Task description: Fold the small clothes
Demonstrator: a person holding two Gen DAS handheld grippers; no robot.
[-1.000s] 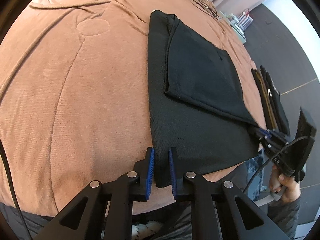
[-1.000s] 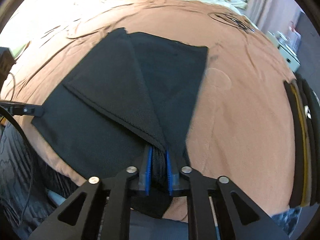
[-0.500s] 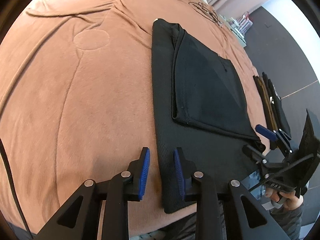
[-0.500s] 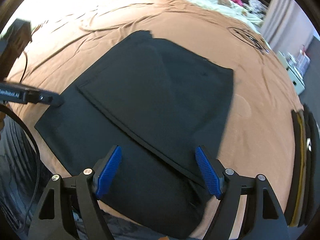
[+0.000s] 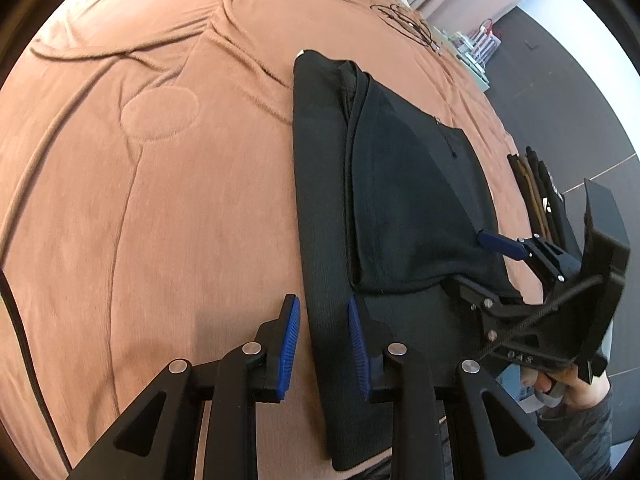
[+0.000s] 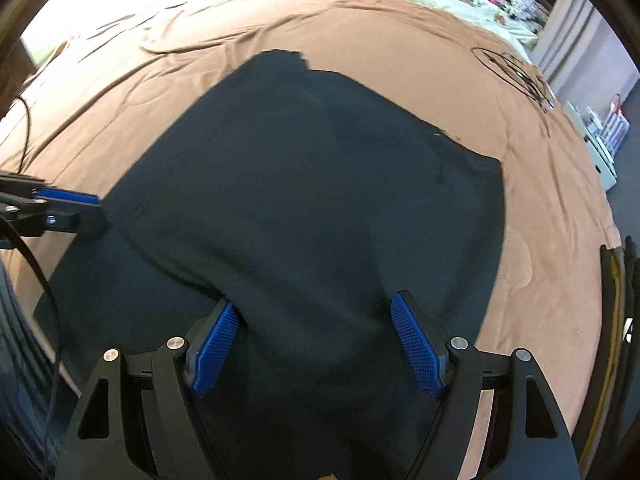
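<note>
A black garment lies flat on the brown bed cover, with one layer folded over onto its right part. My left gripper stands open over the garment's left edge strip, and its pads do not press the cloth. In the right wrist view the same garment fills the middle. My right gripper is wide open above the folded layer's near end, gripping nothing. The right gripper also shows at the cloth's right side in the left wrist view. The left gripper shows at the left rim of the right wrist view.
A stack of folded dark clothes sits on the bed's right edge, seen again as the stack. A small rack of things stands on the dark floor beyond. A person's hand holds the right gripper. A black cable hangs at left.
The right gripper let go of the folded corner, opened wide and moved forward over the garment. The left gripper opened a little and slid forward along the left edge. The folded layer now lies flat.
</note>
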